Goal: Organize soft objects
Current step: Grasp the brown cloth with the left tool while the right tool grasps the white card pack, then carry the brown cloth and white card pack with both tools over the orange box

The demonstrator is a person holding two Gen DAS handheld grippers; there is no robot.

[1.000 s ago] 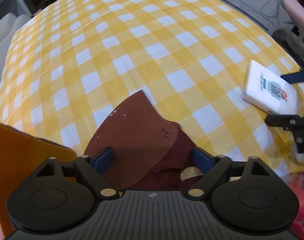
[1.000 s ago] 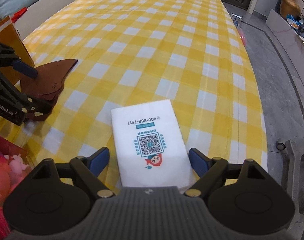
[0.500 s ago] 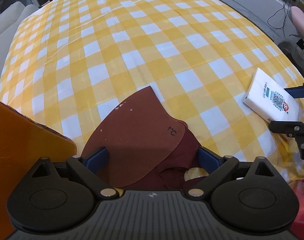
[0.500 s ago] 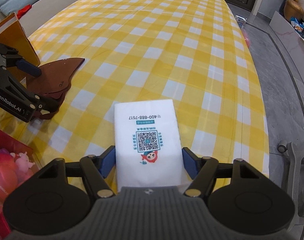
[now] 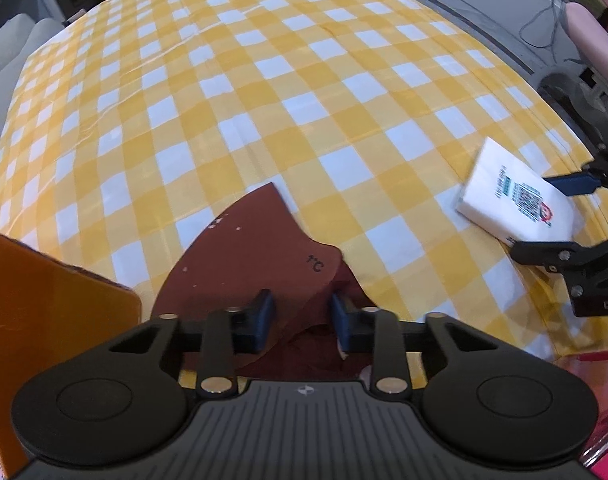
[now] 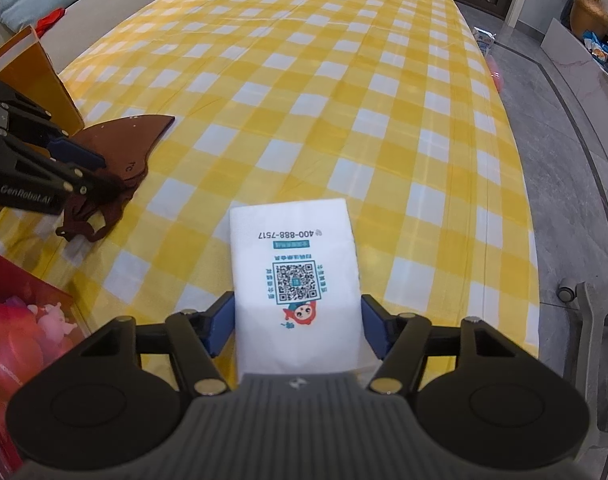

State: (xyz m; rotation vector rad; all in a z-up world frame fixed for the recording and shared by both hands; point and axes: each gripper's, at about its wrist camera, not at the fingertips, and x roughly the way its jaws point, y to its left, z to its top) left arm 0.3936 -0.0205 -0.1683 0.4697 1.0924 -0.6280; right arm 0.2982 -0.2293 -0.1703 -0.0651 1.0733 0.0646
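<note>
Left wrist view: the left claw (image 5: 299,316) is closed on the near edge of a dark brown fabric piece (image 5: 247,264), whose flat pointed part is spread on the tabletop (image 5: 304,80), which is covered by a yellow-and-white checked cloth. An orange box (image 5: 51,312) is seen just left of the fabric. Farther right, a white tissue pack (image 5: 512,196) lies between the blue pads of the right claw. From the right wrist view, the right claw (image 6: 297,330) is clamped on the near end of the tissue pack (image 6: 293,268), both pads pressed against its sides, with the pack resting on the checked cloth near the tabletop's (image 6: 344,60) front edge. The brown fabric (image 6: 123,148) is seen at the left, pinched by the left claw (image 6: 91,176), beside the orange box (image 6: 35,68). A red container (image 6: 19,320) holding pink items occupies the lower left corner.
</note>
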